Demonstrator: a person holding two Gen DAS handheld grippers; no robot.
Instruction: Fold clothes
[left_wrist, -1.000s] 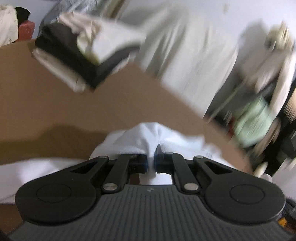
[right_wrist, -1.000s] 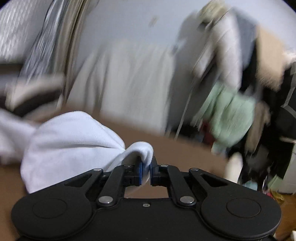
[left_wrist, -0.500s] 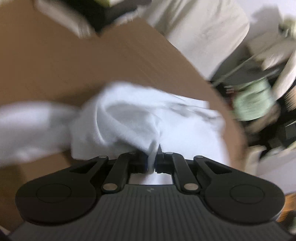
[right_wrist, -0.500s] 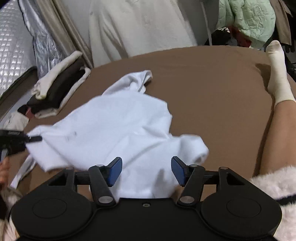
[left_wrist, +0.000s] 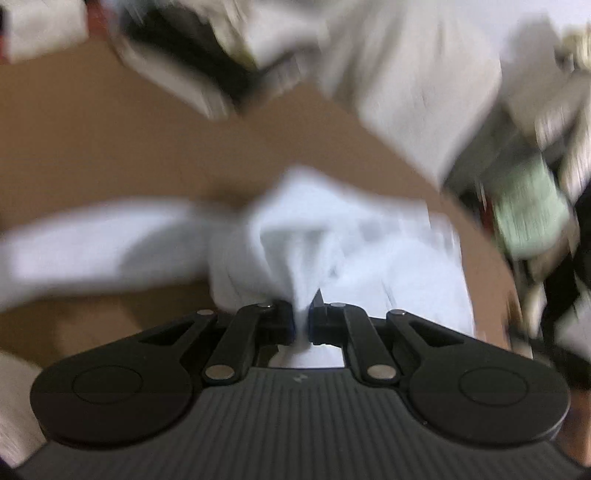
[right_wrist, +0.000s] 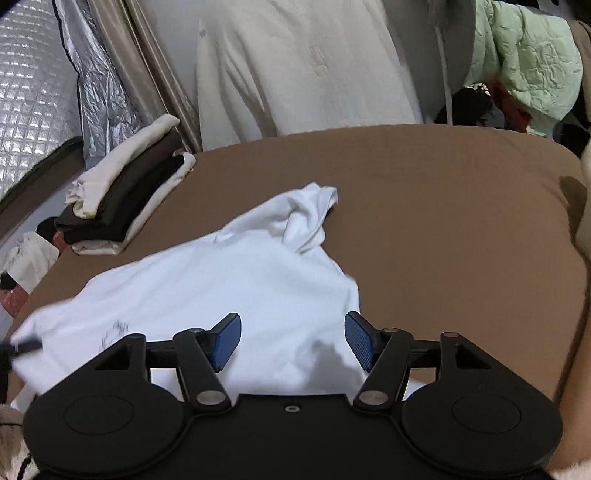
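A white T-shirt (right_wrist: 229, 280) lies spread and rumpled on the brown bed cover (right_wrist: 443, 206), one sleeve bunched toward the far side. My right gripper (right_wrist: 292, 341) hovers over the shirt's near edge, its jaws opening wide, blue pads clear of the cloth. In the blurred left wrist view my left gripper (left_wrist: 303, 325) is shut on a pinched fold of the white T-shirt (left_wrist: 332, 243), which fans out ahead of the fingers. The left gripper's tip shows as a dark sliver at the left edge of the right wrist view.
A stack of folded clothes (right_wrist: 122, 199), white and dark, sits at the bed's far left corner. A pale garment (right_wrist: 303, 70) hangs behind the bed, beside a green quilted one (right_wrist: 532, 62). A silver quilted cover (right_wrist: 33, 92) stands at left.
My right gripper let go of the shirt and opened wide; the released cloth has dropped flat onto the bed. The left gripper kept its hold and shifted, the shirt trailing from it.
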